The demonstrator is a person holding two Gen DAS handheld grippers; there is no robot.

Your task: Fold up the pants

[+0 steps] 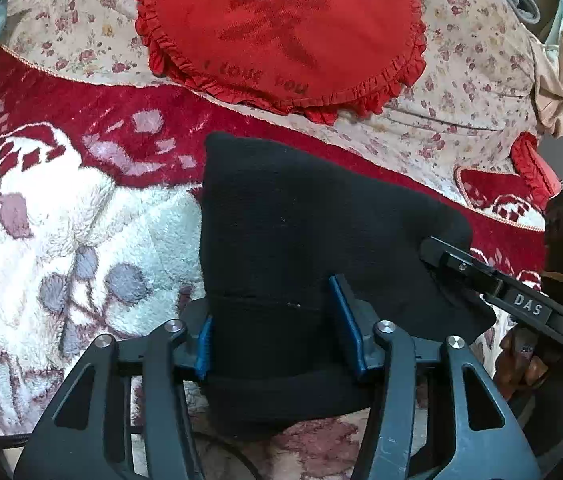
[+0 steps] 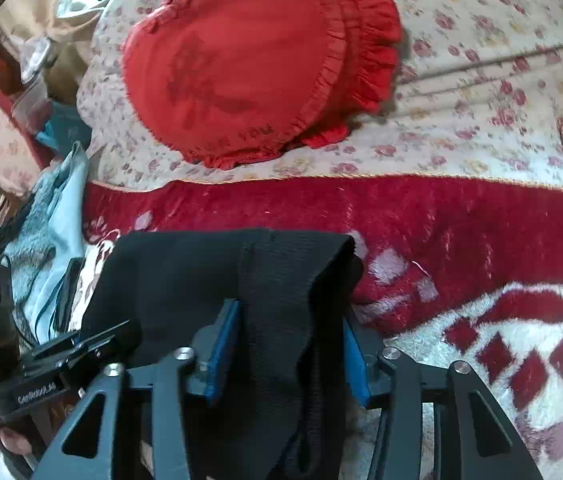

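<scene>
Tilting steeply down side by side over the bed (image 1: 61,208), the left claw (image 1: 281,336) and right claw (image 2: 285,352) each clamp the black pants (image 1: 305,216).

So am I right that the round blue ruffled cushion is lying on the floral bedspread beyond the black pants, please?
Not quite: the round ruffled cushion is red, not blue, as both wrist views show. It does lie on the floral bedspread beyond the black pants.
</scene>
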